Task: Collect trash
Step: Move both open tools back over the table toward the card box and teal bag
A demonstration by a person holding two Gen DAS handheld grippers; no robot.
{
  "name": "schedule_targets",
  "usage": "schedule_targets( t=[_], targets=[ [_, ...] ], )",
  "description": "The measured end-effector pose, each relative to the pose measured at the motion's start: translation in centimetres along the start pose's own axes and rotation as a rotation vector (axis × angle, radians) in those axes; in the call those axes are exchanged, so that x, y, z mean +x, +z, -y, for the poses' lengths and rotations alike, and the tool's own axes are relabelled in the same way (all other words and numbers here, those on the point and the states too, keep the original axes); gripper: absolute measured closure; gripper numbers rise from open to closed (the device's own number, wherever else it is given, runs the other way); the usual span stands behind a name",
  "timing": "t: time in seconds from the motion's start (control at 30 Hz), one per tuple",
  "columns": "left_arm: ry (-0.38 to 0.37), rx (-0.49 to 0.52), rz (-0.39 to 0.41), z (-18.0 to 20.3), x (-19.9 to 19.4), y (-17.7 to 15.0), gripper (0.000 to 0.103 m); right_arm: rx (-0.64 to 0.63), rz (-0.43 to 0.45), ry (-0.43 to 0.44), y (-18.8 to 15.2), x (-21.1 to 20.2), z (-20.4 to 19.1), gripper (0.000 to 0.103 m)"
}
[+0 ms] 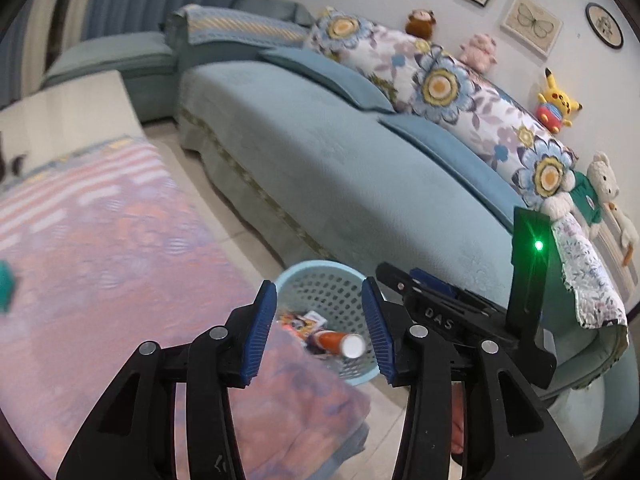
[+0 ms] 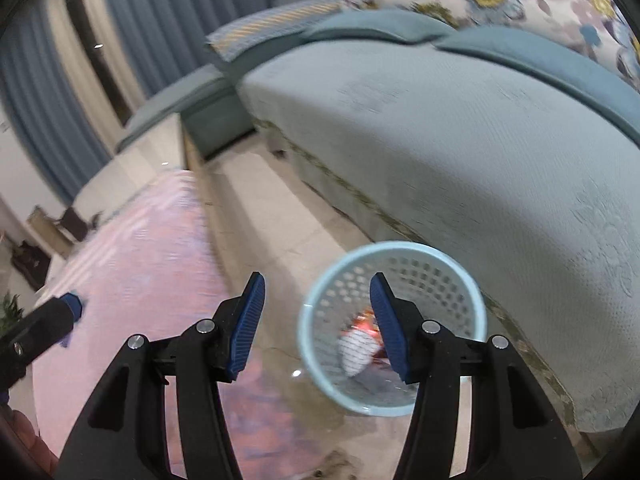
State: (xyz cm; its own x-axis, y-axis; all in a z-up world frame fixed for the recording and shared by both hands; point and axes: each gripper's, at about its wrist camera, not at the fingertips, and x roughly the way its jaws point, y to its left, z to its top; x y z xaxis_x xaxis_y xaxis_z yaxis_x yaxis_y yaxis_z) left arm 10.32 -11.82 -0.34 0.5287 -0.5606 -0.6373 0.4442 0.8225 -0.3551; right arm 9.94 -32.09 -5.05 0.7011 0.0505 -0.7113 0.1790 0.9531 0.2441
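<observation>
Below, I see both my left hand-held gripper [image 1: 320, 330] and right hand-held gripper [image 2: 318, 326] released over the basket [image 1: 304, 276], where an orange tube [image 1: 338, 342] lies tilted, white cap toward me.

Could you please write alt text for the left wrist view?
The open, empty left hand-held gripper hangs over a pale blue waste basket holding wrappers and an orange bottle. The basket stands on the floor between a pink-covered table and a blue sofa.
</observation>
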Motion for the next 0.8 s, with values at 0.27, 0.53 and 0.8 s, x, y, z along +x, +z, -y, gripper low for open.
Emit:
schedule_targets(
  t=[0.27,0.53,0.8],
  targets=[
    [0.151,-0.094,0.141,-4.7,-10.4,-1.4,0.06,-0.192,0.034,0.169,-0.2,-2.2,-12.1,0.052],
    [0.272,-0.171,0.23,-10.6,-16.6,-2.0,0.058,-0.29,-0.015,0.309,-1.3,-0.9,-21.5,0.054],
    [0.354,-0.296,0.269,-19.2,-18.5,-3.5,0.055,-0.409,-0.059,0.337,-2.7,1.7,-26.9,0.055]
  ],
)
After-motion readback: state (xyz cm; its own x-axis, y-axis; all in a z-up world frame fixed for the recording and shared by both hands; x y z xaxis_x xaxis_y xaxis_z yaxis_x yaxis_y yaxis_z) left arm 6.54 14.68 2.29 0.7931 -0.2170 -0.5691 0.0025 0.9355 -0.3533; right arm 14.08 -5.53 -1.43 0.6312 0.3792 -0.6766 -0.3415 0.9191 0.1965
